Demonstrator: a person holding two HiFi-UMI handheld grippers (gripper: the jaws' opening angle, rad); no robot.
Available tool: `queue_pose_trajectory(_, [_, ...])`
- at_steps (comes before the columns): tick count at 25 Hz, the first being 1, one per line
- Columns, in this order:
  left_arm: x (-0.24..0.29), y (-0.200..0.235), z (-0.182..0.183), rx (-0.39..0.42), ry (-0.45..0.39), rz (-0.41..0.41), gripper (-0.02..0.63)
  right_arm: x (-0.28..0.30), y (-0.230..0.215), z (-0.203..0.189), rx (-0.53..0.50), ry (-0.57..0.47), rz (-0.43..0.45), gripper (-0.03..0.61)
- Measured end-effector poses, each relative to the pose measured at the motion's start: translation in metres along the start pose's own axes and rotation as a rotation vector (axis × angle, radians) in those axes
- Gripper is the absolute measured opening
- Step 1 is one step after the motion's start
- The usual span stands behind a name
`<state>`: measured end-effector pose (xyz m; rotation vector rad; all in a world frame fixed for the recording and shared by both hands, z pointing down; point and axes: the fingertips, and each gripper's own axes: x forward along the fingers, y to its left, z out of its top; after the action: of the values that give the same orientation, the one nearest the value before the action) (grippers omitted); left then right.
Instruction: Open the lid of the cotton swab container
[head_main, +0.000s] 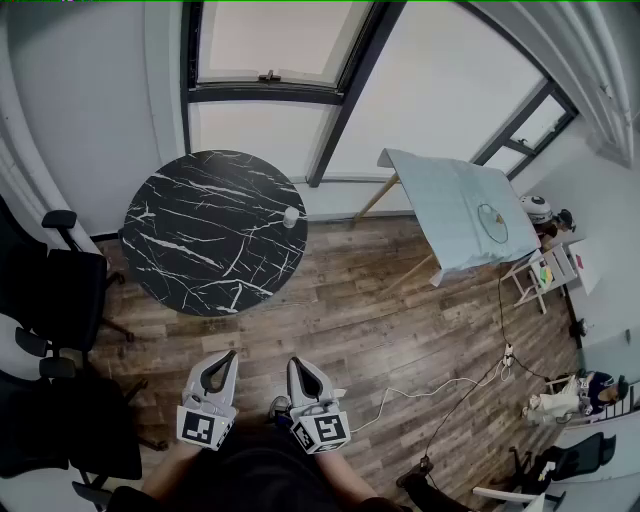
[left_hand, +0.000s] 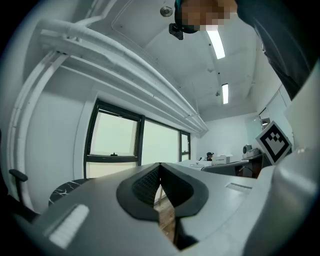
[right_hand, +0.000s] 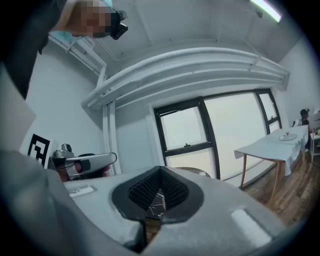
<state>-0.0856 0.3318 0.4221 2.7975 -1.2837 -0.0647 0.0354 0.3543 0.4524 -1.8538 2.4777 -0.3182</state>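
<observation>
A small white container (head_main: 291, 216) stands near the right edge of a round black marble table (head_main: 215, 232) by the window. Both grippers hang low in the head view, close to the person's body and well short of the table. My left gripper (head_main: 226, 357) is shut and holds nothing. Beside it, my right gripper (head_main: 297, 363) is shut too, also empty. In the left gripper view the left gripper (left_hand: 160, 166) points level toward the window, jaws closed. In the right gripper view the right gripper (right_hand: 161, 170) has closed jaws, with the marble table (right_hand: 190, 171) just past its tip.
Black office chairs (head_main: 45, 290) stand at the left. A table under a pale cloth (head_main: 462, 212) stands at the right, with a white cable (head_main: 440, 385) running over the wooden floor. More chairs and clutter sit at the far right.
</observation>
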Motion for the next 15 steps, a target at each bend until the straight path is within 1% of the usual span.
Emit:
queue_pose_trajectory(2, [-0.002,0.000,-0.001,-0.006,0.007,0.003,0.002,-0.001,0.000,0.001,0.001,0.001,-0.003,-0.005])
queue_pose_trajectory(7, [-0.005,-0.002,0.000,-0.004,-0.006,0.011,0.002,-0.004,-0.002,0.001,0.005,-0.001,-0.008,-0.005])
queue_pose_trajectory(15, [0.003,-0.010,-0.005,-0.007,0.015,-0.007,0.002,-0.004,-0.008,0.001,0.001,0.003,-0.006,-0.005])
